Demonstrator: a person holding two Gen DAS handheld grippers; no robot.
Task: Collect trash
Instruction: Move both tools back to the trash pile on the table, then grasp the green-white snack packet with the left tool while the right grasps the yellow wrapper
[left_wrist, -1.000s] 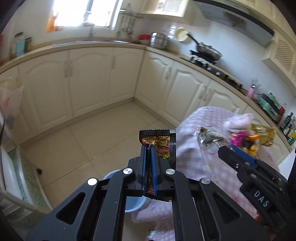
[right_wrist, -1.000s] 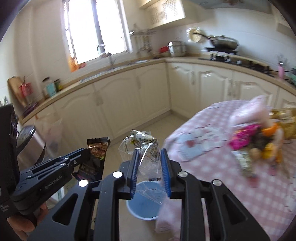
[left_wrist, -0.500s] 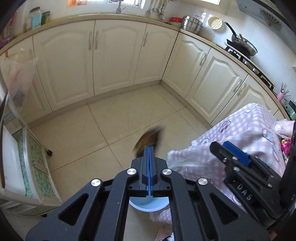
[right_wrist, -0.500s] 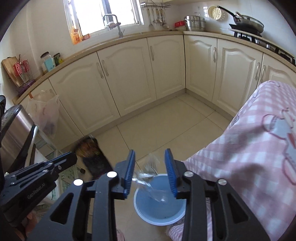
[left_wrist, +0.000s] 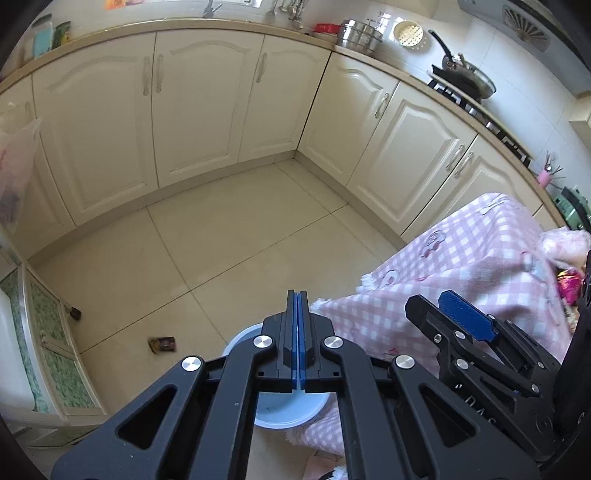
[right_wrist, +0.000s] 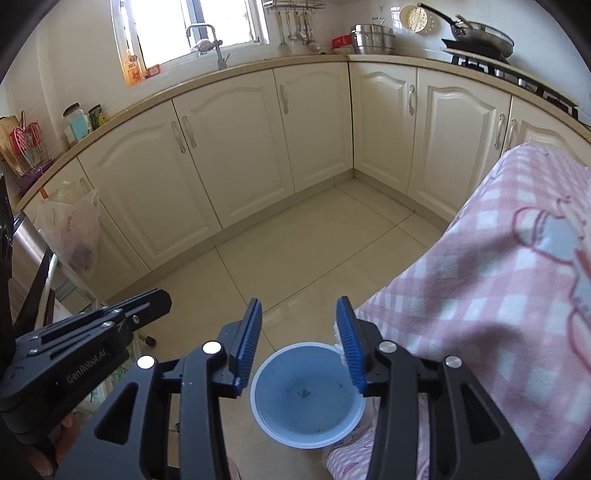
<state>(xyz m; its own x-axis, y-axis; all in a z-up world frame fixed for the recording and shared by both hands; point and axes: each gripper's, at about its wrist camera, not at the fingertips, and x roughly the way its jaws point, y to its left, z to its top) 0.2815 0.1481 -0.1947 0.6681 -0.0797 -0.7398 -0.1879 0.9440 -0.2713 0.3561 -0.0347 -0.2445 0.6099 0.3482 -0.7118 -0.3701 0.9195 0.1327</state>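
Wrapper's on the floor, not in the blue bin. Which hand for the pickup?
Probably left. The dark wrapper lies on the tiles left of the blue bin, on the left gripper side; its shut jaws must open first.

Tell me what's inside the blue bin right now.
The right wrist view shows the blue bin holding only a few dark specks on its bottom; no wrapper shows. The right gripper's fingers cover parts of its rim.

Both wrist cams tilt down, side by side; share blue bin (right_wrist: 308, 395), floor, cabinets.
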